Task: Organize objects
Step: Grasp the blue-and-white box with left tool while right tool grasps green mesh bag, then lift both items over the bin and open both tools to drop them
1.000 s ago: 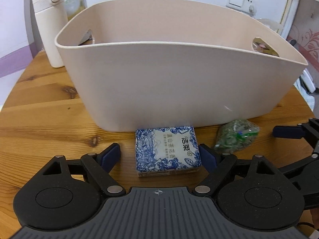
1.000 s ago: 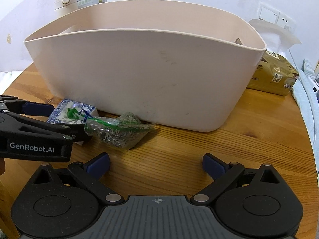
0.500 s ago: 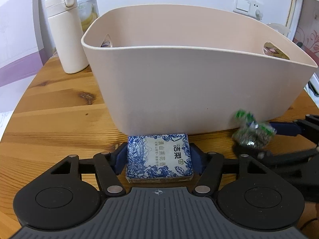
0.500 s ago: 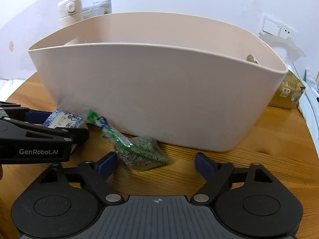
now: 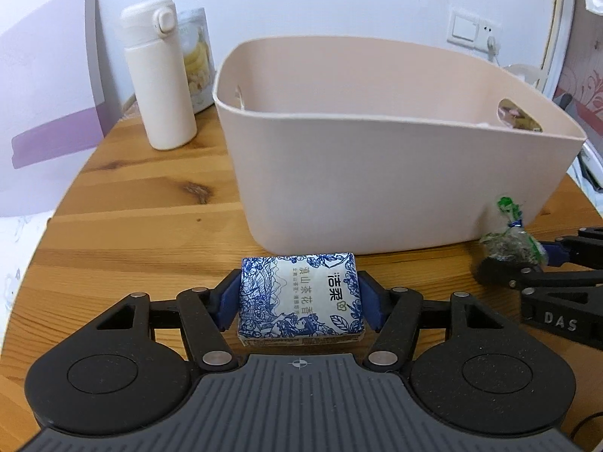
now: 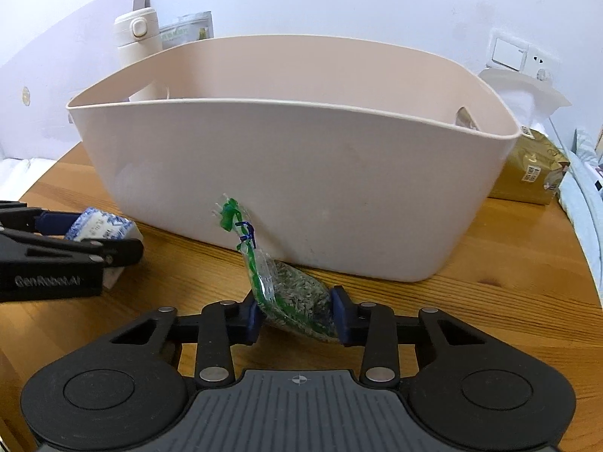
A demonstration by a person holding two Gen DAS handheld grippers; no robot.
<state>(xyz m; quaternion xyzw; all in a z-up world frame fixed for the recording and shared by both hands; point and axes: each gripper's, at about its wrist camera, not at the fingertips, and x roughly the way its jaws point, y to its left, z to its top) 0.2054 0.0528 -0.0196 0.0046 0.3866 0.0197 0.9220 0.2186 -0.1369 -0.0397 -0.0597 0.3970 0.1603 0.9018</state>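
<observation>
The left claw (image 5: 300, 298) is closed on a blue-and-white packet (image 5: 300, 295), its two blue pads pressed against the packet's short sides. The packet lies flat between them, printed face up, just in front of the beige tub (image 5: 377, 173) and apart from its wall. Whether the packet is lifted clear of the wooden surface (image 5: 143, 218) or rests on it cannot be told.

The right claw (image 6: 296, 318) grips a small clear bag (image 6: 292, 301) of greenish-grey bits. The bag's fat end sits between the pads, and its twisted neck, tied with a blue wire and tipped with green plastic, stands up and leans left against the tub's front wall (image 6: 301, 188). In the left wrist view the same bag (image 5: 512, 241) shows at the far right, held by the right claw beside the tub's corner.

From the right wrist view the left claw and its packet (image 6: 100, 228) are at the left, near the tub's lower left corner, well apart from the bag.

The tub stands upright in the middle of the surface, with handle cutouts in its end walls. Behind it to the left stands a white flask (image 5: 160, 75), upright, with a pouch (image 5: 196, 60) just behind it. A gold pack (image 6: 531, 171) lies to the right of the tub, close to its end wall.
</observation>
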